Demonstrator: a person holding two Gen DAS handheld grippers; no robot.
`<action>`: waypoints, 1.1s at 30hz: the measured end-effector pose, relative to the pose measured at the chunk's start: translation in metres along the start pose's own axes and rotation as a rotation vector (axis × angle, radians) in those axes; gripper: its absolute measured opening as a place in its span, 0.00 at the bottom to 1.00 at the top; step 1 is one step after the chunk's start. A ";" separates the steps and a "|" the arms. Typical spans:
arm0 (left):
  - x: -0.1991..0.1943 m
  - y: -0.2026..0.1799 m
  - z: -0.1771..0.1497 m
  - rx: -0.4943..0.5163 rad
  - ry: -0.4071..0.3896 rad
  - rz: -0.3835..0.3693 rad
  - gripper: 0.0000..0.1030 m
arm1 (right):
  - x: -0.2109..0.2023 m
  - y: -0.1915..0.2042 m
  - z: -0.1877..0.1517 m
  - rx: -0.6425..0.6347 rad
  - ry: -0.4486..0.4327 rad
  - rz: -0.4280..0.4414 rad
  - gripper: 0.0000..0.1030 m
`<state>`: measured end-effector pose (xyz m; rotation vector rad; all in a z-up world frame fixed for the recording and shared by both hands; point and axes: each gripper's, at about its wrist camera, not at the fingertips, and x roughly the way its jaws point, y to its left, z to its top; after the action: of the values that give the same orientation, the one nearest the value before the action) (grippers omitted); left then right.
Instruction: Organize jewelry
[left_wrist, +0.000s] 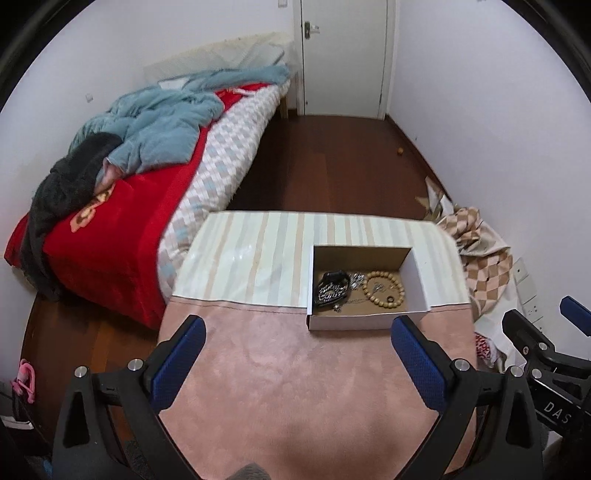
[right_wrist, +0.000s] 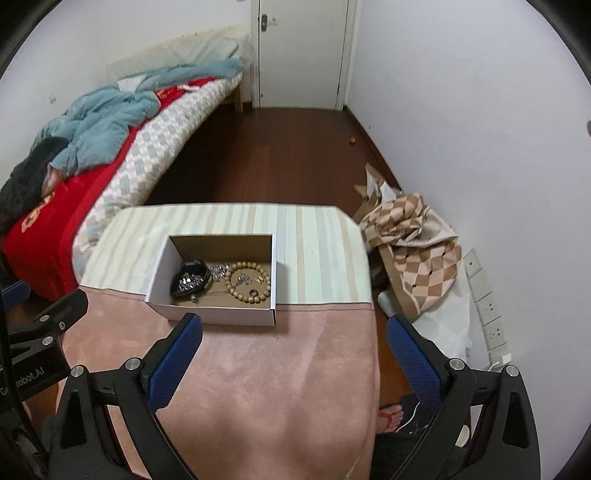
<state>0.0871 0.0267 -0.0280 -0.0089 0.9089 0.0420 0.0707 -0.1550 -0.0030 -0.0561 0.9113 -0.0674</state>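
Table (left_wrist: 258, 369): pink cloth near half, striped cloth far half.
Box (left_wrist: 351, 322): open, across the cloths' seam, toward the right edge.
Beads (left_wrist: 382, 289): box's right end.
Watch (left_wrist: 332, 288): box's left end.
Left claw (left_wrist: 297, 354): wide apart, empty.
Right claw (right_wrist: 293, 350): wide apart, empty.

The small silver pieces (right_wrist: 221, 272) in the box (right_wrist: 218, 317) are too small to be told apart. The bed (right_wrist: 44, 236) is cut off by the left edge. A bare foot (right_wrist: 391, 417) is partly hidden behind the table (right_wrist: 258, 369).
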 end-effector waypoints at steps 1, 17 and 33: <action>-0.010 -0.001 0.000 0.003 -0.013 -0.006 0.99 | -0.010 0.000 0.000 0.002 -0.014 -0.001 0.98; -0.113 0.004 -0.004 -0.021 -0.126 -0.046 0.99 | -0.149 -0.015 -0.013 0.044 -0.171 0.015 0.99; -0.124 -0.005 -0.011 -0.015 -0.098 -0.071 0.99 | -0.180 -0.029 -0.021 0.050 -0.172 0.001 1.00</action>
<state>0.0020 0.0170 0.0628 -0.0523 0.8095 -0.0170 -0.0568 -0.1691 0.1288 -0.0144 0.7370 -0.0837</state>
